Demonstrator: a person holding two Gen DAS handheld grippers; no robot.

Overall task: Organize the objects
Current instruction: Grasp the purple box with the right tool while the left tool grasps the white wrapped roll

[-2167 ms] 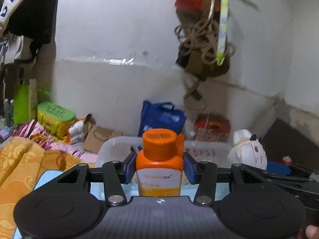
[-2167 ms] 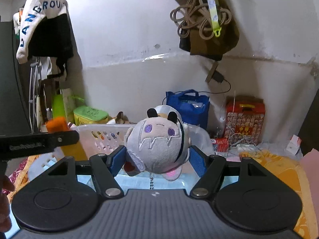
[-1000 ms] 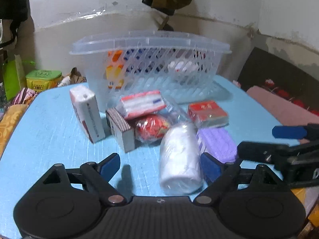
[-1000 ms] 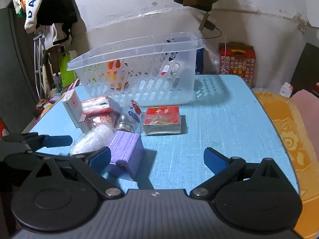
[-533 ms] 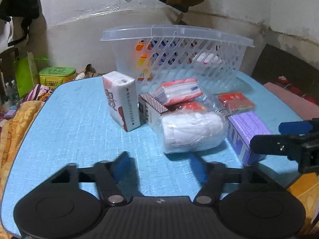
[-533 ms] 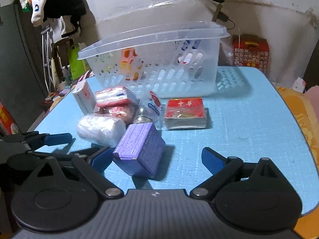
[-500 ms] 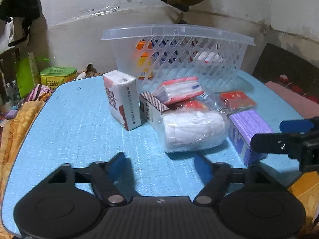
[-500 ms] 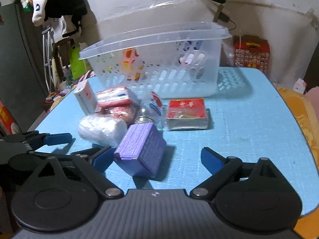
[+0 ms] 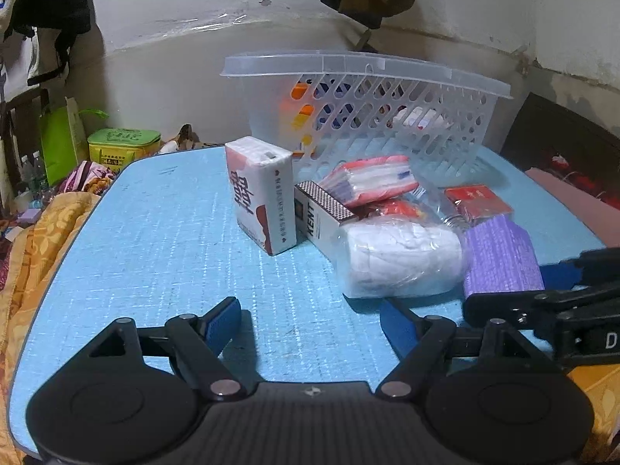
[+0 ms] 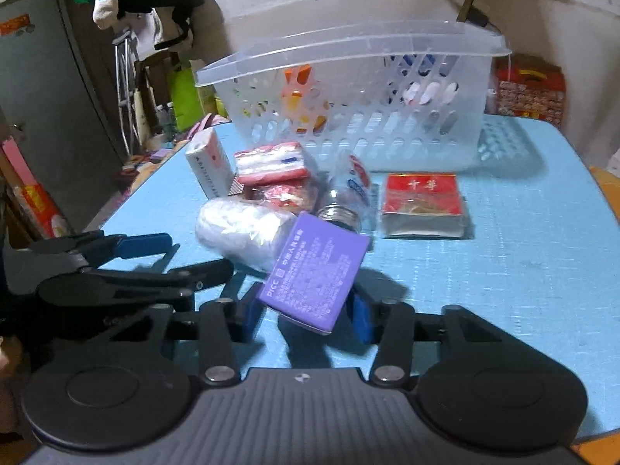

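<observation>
A: Let's start left of the basket (image 9: 364, 77). What do you see?

B: A white tissue pack (image 9: 263, 193) stands on the blue table (image 9: 162, 240), in front of the basket's left end. Next to it is a KENT box (image 9: 316, 215), and a red and white packet (image 9: 372, 182) leans on top of that.

A: And the left tongs (image 9: 310, 321)?

B: They are wide open with nothing between them. They sit over bare table, in front of the basket and close to the white wrapped roll (image 9: 399, 259).

A: What is further right?

B: The purple box (image 10: 316, 271). It lies in front of the basket, touching the white roll. The right tongs (image 10: 306, 310) are closing on it now, with the box between the two blue tips. The box looks tipped up at one corner.

A: Is it held tight?

B: The tips seem to press on its sides, but I think the grip is only on the near end.

A: So what could go wrong?

B: The box could twist or slip out when it goes up, because it is crooked. It could also bump the roll and the little jar (image 10: 345, 201) behind it and knock them around. And the basket's rim is high, so a low lift could hit it. The red pack (image 10: 422, 201) to the right looks safe
</observation>
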